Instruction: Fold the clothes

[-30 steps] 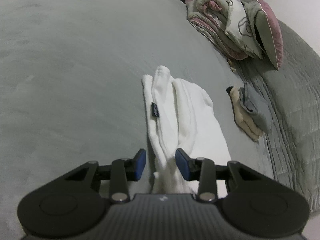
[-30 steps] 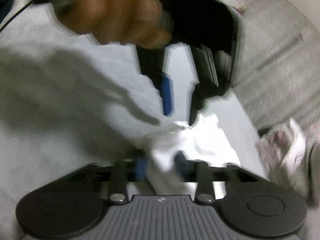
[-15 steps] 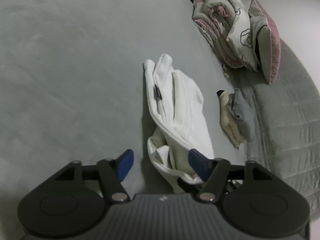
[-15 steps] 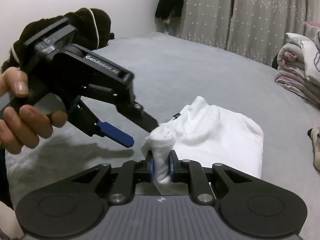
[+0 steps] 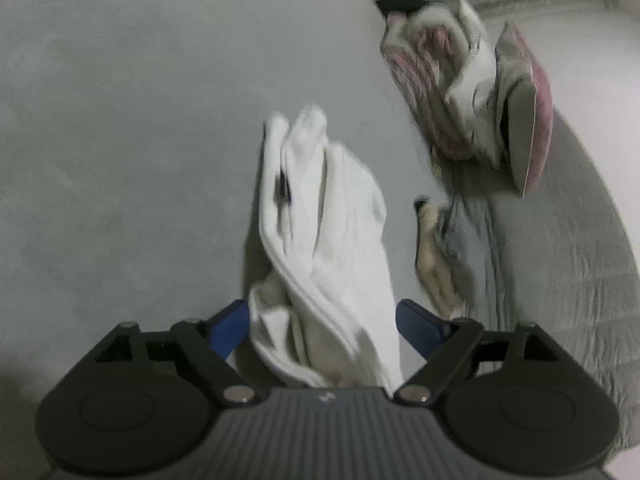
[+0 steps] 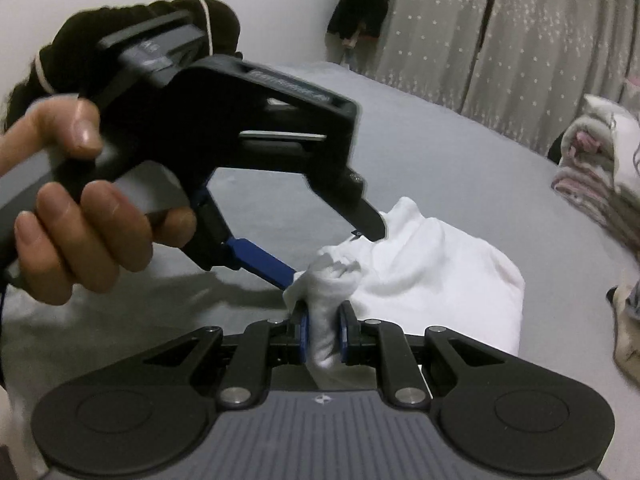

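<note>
Bed: grey sheet, broad and mostly bare; carries everything below. A quilted grey cover lies along its right side in the left wrist view.

Curtains: grey, dotted, behind the bed in the right wrist view. A dark item hangs on the wall beside them; too small to identify.

Bedding pile: folded pink-and-white patterned pieces stacked at the far right of the bed, with a cushion leaning against them.

White garment: on the bed, about mid-sheet, partly folded into a long bundle with a small dark label on one fold. Near end is gathered and raised off the sheet.

Small folded stack: beige and grey pieces, just right of the white garment, apart from it. Blurred.

Left hand-held gripper: jaws wide and opening. The garment's near end passes between the blue pads without either pad pressing on it. In the right wrist view the person's hand is wrapped around its handle, with its lower blue finger reaching to the raised knot of cloth.

Right hand-held gripper: jaws nearly closed, clamped on a bunched twist of the white garment, which stands up between the pads
</note>
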